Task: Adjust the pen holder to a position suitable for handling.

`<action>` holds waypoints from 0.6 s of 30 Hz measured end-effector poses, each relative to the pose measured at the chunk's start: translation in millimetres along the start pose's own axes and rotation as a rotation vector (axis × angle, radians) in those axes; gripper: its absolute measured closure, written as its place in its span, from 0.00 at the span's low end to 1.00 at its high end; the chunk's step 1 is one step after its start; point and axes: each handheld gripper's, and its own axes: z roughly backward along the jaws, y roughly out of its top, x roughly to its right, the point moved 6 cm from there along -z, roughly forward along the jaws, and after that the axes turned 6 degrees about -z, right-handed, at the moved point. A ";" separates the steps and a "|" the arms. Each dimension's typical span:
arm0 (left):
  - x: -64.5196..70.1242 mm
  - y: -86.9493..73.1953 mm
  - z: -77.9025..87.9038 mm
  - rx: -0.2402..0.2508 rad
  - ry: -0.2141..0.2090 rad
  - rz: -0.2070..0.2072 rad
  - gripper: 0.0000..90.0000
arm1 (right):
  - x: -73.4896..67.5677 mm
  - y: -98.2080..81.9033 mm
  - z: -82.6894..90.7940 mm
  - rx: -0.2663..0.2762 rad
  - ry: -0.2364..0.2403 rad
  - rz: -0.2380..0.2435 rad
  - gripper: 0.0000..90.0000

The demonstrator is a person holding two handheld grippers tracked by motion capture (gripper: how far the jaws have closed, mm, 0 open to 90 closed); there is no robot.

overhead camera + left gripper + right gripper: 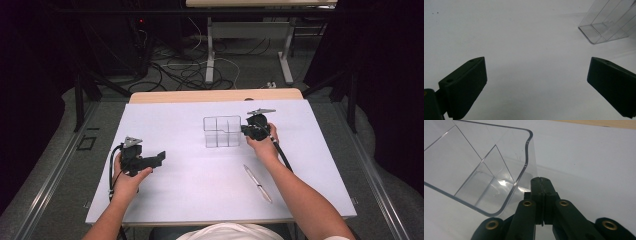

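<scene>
While the right gripper point(248, 129) sits at the right-hand wall of the clear plastic organizer point(222, 131), its jaws are pressed together with nothing between them; the right gripper view shows the two black jaws meeting along a thin seam, their tips just beside the organizer's rounded corner point(525, 152). Whether the tips actually touch the plastic cannot be told. That organizer stands upright near the middle of the bench point(165, 200), toward its far half, on the white sheet that covers the top. Thin transparent walls split it into several open compartments, and they look bare.

Over on the left side of the bench, the left gripper point(159, 157) is held in the person's left hand point(127, 180), well apart from the organizer, with its jaws pointing toward the middle of the bench. Those jaws are spread wide, as the left gripper view makes plain: one black pad point(464, 87) at the lower left, the other at the lower right, and bare white surface between them. A corner of the organizer point(609, 22) appears at the upper right of that view.

A silver pen point(258, 183) lies flat on the bench, nearer the person than the organizer, just beside the right forearm point(300, 195) and apart from both grippers.
</scene>
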 end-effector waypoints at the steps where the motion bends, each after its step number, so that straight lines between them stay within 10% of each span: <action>1: 0.0 -0.1 -0.1 -0.001 0.000 0.001 0.03 | -1.4 -0.2 -0.5 -0.003 -0.002 -0.005 1.00; 18: -3.5 -0.5 0.2 0.001 0.001 0.014 0.03 | -5.9 4.8 5.7 -0.024 0.022 -0.034 0.91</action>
